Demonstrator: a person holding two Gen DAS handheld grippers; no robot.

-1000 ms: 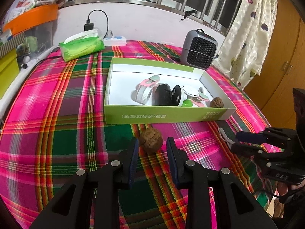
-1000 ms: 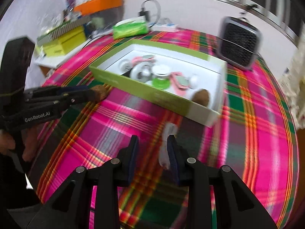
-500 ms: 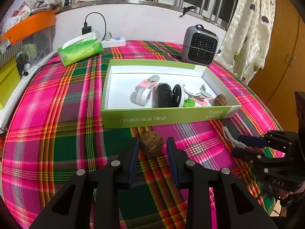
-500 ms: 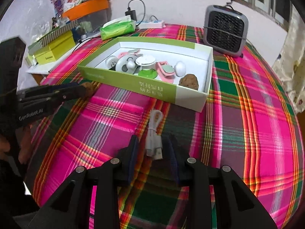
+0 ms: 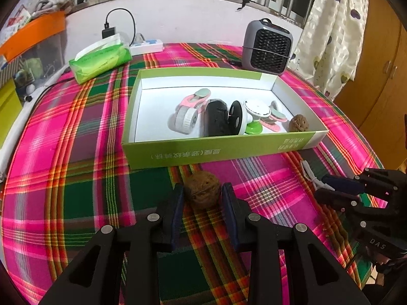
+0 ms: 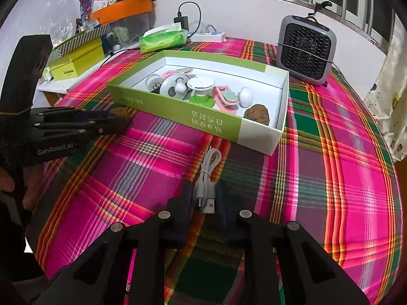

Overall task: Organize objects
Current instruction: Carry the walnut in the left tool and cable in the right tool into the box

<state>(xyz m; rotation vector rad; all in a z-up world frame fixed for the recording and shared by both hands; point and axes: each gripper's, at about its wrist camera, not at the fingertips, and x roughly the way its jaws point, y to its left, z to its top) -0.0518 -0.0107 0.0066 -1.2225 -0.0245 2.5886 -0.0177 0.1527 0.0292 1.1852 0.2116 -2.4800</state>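
A green and white box [image 5: 221, 150] lies on the plaid tablecloth and holds several small gadgets and a walnut [image 5: 298, 123]. A second walnut [image 5: 202, 189] lies on the cloth in front of the box, between the fingers of my left gripper [image 5: 202, 198], which is open around it with small gaps. A coiled white USB cable [image 6: 207, 178] lies on the cloth near the box's right end. My right gripper [image 6: 203, 198] is open with its fingers on either side of the cable's plug end. The box [image 6: 229, 132] and the left gripper [image 6: 101, 124] also show in the right wrist view.
A grey fan heater [image 5: 267, 48] stands behind the box. A green tissue pack [image 5: 100, 59] and a power strip [image 5: 147, 45] lie at the back left. Yellow boxes [image 6: 76, 63] and an orange bin [image 6: 122, 9] stand off the table's left side.
My left gripper has come forward around the walnut. My right gripper has moved forward so the cable's plug end now lies between its fingers. Both stay open.
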